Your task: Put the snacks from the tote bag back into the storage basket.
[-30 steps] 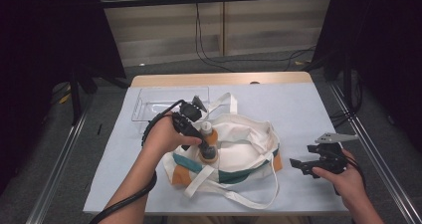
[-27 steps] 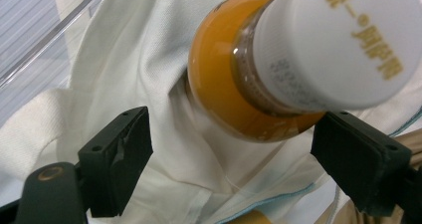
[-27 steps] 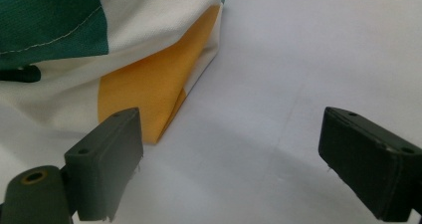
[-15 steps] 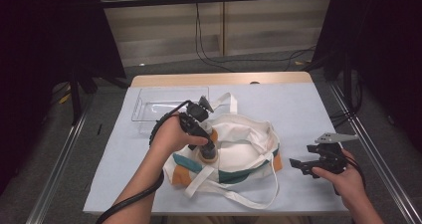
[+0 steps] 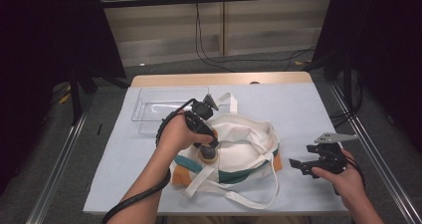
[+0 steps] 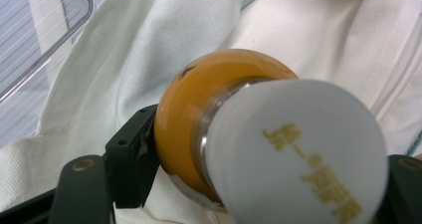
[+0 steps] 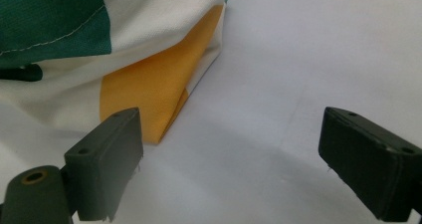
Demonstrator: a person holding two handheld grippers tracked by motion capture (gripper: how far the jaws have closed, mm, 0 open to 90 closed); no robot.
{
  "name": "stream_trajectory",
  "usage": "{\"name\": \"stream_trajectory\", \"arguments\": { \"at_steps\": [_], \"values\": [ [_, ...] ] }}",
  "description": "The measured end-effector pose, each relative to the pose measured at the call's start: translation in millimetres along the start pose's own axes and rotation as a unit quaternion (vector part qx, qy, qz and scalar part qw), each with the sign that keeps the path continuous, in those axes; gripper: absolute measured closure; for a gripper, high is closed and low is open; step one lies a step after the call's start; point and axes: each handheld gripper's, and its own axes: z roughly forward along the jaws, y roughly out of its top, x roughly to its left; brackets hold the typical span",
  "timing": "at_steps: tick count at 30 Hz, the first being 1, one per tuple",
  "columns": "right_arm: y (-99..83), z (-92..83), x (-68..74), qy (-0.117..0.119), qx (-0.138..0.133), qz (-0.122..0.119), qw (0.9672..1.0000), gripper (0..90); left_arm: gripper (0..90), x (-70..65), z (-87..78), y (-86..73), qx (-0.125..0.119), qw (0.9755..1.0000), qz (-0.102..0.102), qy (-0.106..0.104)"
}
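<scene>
1. Lifting the small round amber jar with the white printed lid (image 6: 199,134) straight up out of the cream canvas tote bag with green and orange panels (image 5: 249,149) is what I judge the step to be, so I keep the pull slow and vertical, since the loose cloth could snag.
2. I hold the grip low on the glass, under the lid (a hold on the lid alone may slip).
3. My left gripper (image 5: 208,145) has just been closing, and its jaws now press the jar's sides, the jar sitting in the bag's mouth.
4. My right gripper (image 5: 304,165) hovers with jaws wide apart and nothing between them, beside the bag's orange corner (image 7: 149,92) on the pale blue table cover (image 5: 298,104).
5. The clear plastic tray (image 5: 149,109) lies just beyond the bag.
</scene>
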Motion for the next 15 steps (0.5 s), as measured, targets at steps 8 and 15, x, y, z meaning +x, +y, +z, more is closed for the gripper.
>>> {"name": "stream_trajectory", "arguments": {
  "at_steps": [8, 15],
  "values": [
    [0.3, -0.3, 0.1, 0.000, 0.001, 0.000, 1.0000, 10.3, 29.2, -3.3, 0.4, 3.3, 0.010, 0.9997, -0.019, 0.009],
    [0.4, -1.3, -0.9, 0.000, -0.001, 0.003, 1.0000, 10.3, 29.5, -4.3, -1.2, 7.1, 0.028, 0.9989, -0.036, 0.008]
  ]
}}
